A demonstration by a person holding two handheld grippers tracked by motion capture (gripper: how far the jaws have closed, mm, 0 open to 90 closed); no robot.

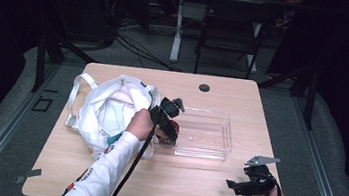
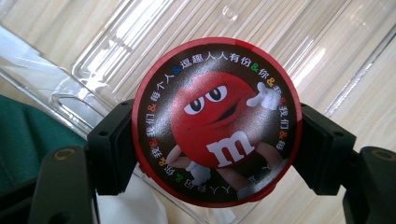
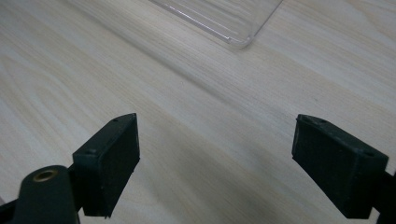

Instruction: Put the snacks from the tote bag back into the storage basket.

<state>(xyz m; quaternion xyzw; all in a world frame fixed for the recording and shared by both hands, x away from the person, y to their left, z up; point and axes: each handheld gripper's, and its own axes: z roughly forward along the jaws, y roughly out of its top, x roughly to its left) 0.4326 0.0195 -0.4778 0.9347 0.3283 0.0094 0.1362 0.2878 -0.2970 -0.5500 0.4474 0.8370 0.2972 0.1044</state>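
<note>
One wooden surface (image 1: 167, 178). On it: one white bag (image 1: 110, 110) at the left, one clear plastic tray (image 1: 208, 135) just right of it. The bag's rim meets the tray's left end.

Two tongs, one per hand. Left tongs (image 1: 170, 133) at the tray's left end, pointing down into it. In the left gripper view they are clamped on one round tin (image 2: 217, 121), a pad pressed to each side of it. Tin lid faces the camera: red rim, dark ring of lettering, red cartoon candy figure in the middle. Tray ribs lie behind it; the tin is over the tray's near-left corner. Whether it touches the tray floor cannot be told.

Right tongs (image 1: 234, 186) lie near the surface's front right corner, well apart from the tray. Jaws stand wide apart, nothing between them, bare wood under them; one tray corner (image 3: 233, 39) ahead.
</note>
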